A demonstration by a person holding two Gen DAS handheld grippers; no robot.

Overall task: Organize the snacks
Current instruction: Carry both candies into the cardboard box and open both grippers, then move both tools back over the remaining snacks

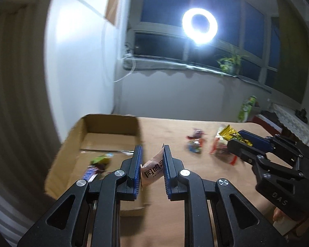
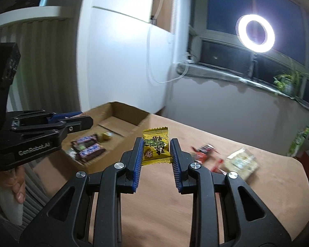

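Observation:
My left gripper (image 1: 152, 154) is shut on a pink snack packet (image 1: 152, 169), held above the right edge of an open cardboard box (image 1: 111, 123). My right gripper (image 2: 157, 147) is shut on a yellow snack packet (image 2: 156, 149), held above the table; it also shows at the right of the left wrist view (image 1: 240, 142). The left gripper shows in the right wrist view (image 2: 82, 119) over the box (image 2: 123, 113). Two brown chocolate bars (image 2: 88, 148) and a yellow-green sweet (image 2: 105, 135) lie in the box.
Loose snacks lie on the tan table (image 2: 175, 195): a red-wrapped one (image 2: 206, 154) and a pale packet (image 2: 242, 161). A green can (image 2: 299, 141) stands beyond the table's far right. A ring light (image 2: 256, 33) shines by the window.

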